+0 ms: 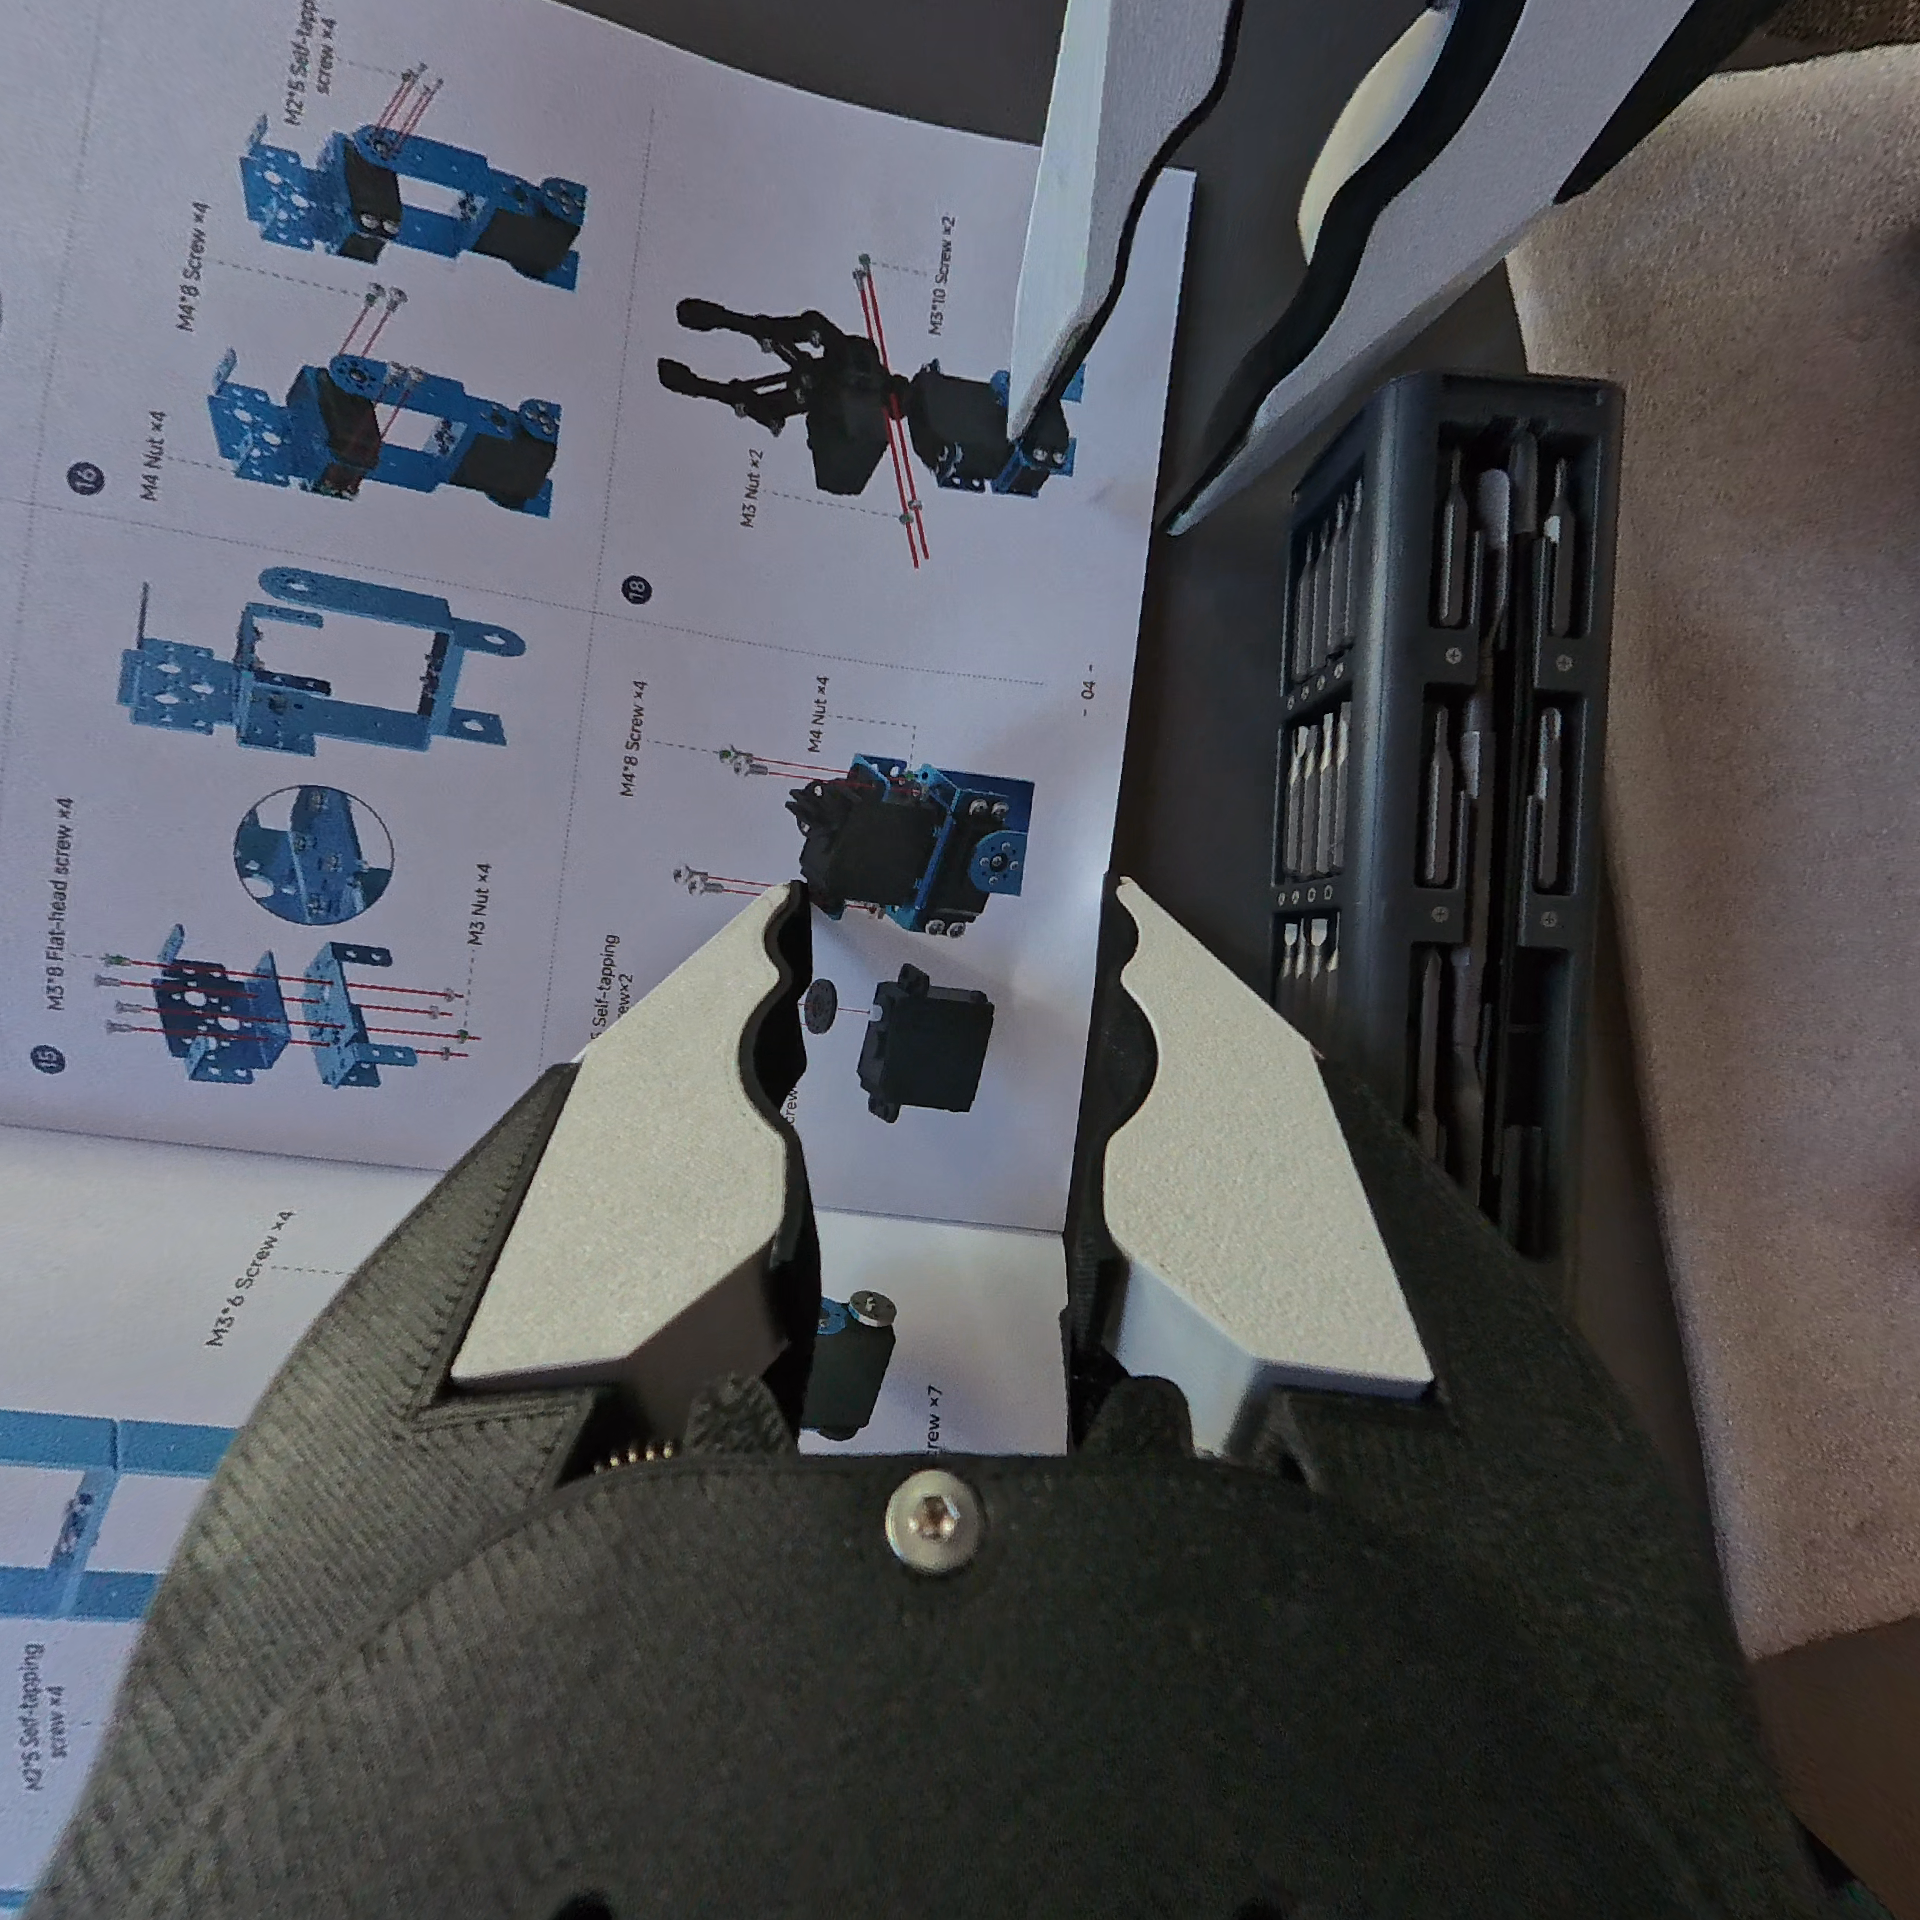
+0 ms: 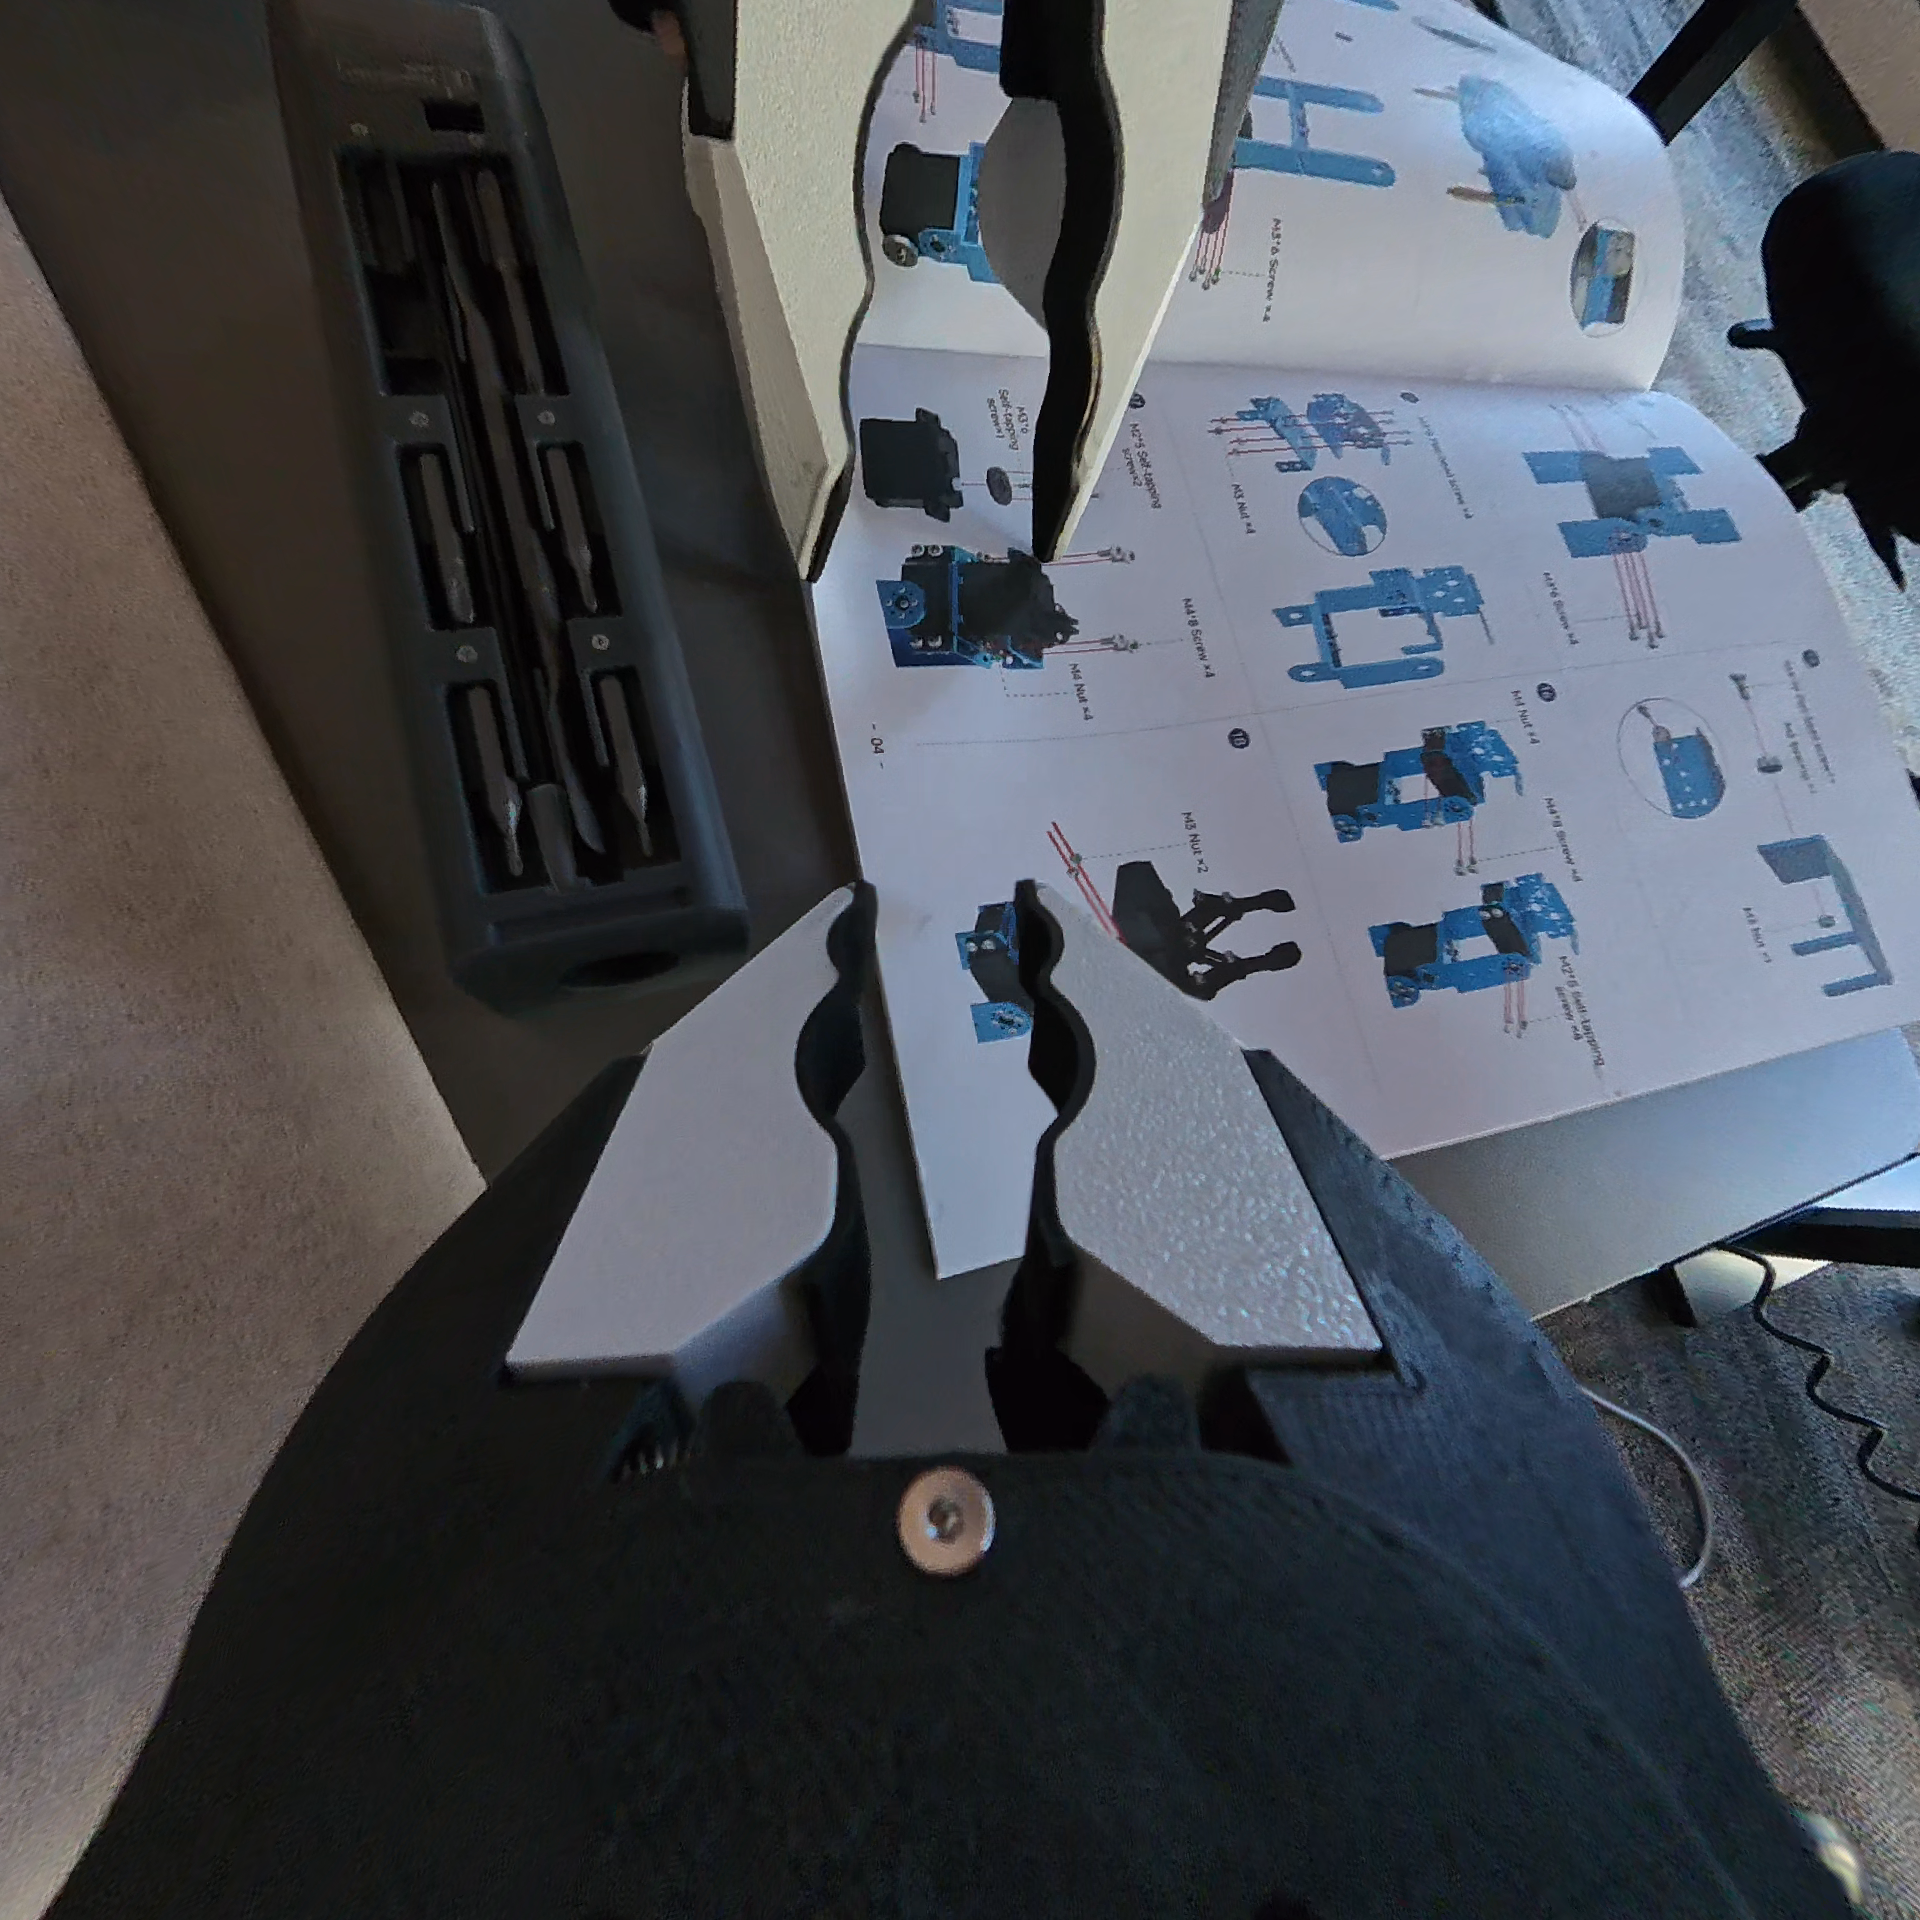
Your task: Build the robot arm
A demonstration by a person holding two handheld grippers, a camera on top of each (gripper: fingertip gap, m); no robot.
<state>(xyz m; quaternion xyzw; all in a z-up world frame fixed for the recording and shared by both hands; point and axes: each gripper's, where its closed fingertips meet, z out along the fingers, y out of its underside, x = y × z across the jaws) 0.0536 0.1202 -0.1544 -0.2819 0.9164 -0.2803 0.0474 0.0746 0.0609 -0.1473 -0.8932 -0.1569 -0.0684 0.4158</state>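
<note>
An open instruction booklet [image 1: 416, 675] with blue and black assembly pictures lies on a dark table; it also shows in the right wrist view [image 2: 1351, 727]. My left gripper [image 1: 961, 894] is open and empty, its fingers astride the booklet's right page edge. My right gripper [image 2: 945, 894] is open and empty, astride the same edge near the page corner. Each gripper shows in the other's view: the right one [image 1: 1101, 473] with one fingertip over the page and one over the table, and the left one [image 2: 935, 556] farther along the edge.
A dark case of screwdriver bits [image 1: 1455, 779] lies open beside the booklet, also in the right wrist view [image 2: 499, 520]. A beige mat [image 2: 156, 831] lies beyond it. The table's edge [image 2: 1662, 1174], a black chair [image 2: 1839, 343] and a cable [image 2: 1787, 1351] on carpet are to the right. Left tips to right tips: about 7 centimetres.
</note>
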